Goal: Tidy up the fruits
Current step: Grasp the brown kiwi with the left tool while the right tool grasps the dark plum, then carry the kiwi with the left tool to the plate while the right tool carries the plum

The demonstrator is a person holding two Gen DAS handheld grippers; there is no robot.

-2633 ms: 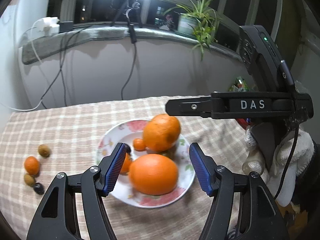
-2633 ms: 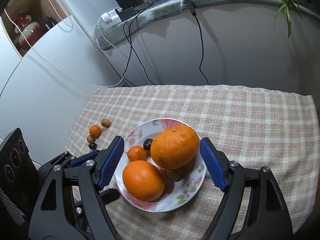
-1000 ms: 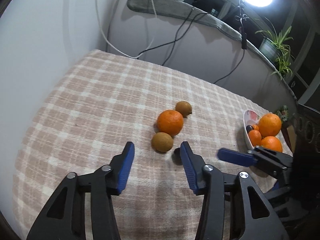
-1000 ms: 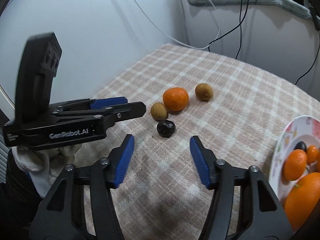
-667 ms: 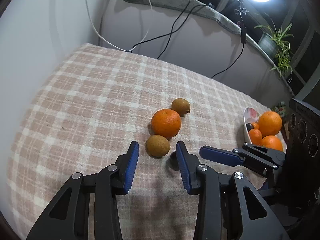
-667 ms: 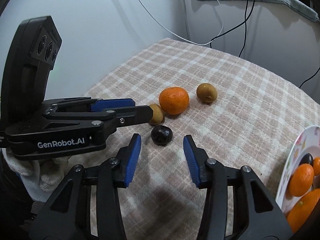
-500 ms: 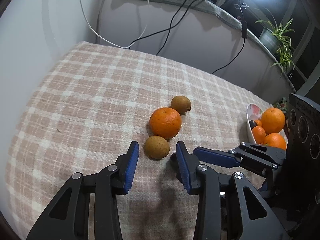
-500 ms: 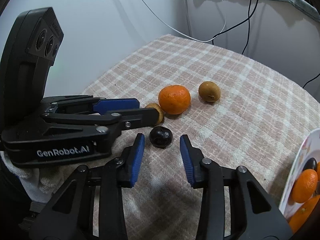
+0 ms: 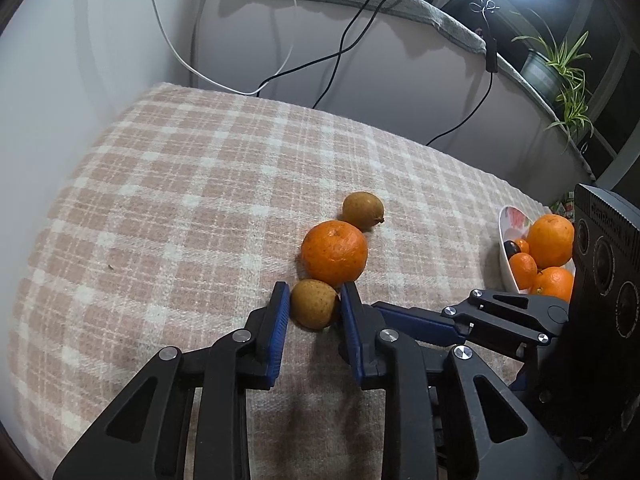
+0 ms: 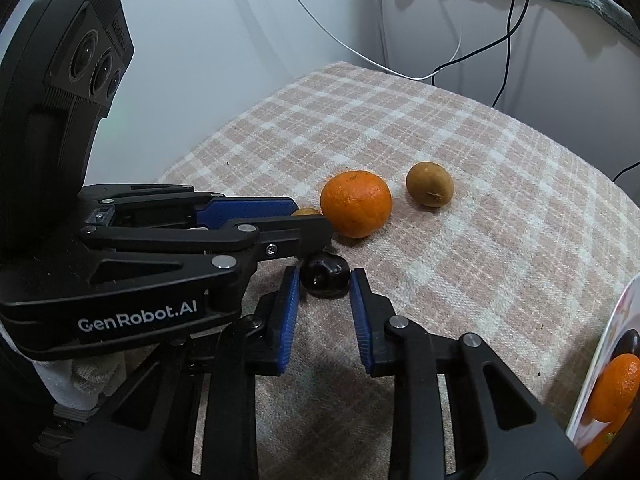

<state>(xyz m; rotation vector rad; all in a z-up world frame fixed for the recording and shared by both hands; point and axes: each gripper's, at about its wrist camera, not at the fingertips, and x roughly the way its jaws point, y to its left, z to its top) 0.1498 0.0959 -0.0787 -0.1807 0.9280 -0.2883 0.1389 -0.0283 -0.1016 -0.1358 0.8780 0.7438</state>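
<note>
Left gripper (image 9: 312, 307) pinched the brown fruit (image 9: 314, 308); right gripper (image 10: 325, 283) narrowly bracketed the plum (image 10: 325, 275), contact unclear. Lifting straight would spare the mandarin (image 9: 334, 253).

Left tongs (image 9: 313, 305) nearly closed; right tongs (image 10: 325, 283) likewise, low, side-by-side.

Desk cloth (image 9: 168, 184): pink-beige/white plaid. Mandarin (image 9: 334, 253): bright orange. Two small fruits (image 9: 314, 309) (image 9: 362, 210): dull yellow-brown, speckled. Small round fruit (image 10: 324, 274): glossy near-black. Left gripper (image 9: 313, 307) and right gripper (image 10: 325, 285): black frames, blue ribbed fingers (image 9: 280, 312). Plate (image 9: 505, 256): white, pink floral print, holding orange fruit. Cables: black, white.
</note>
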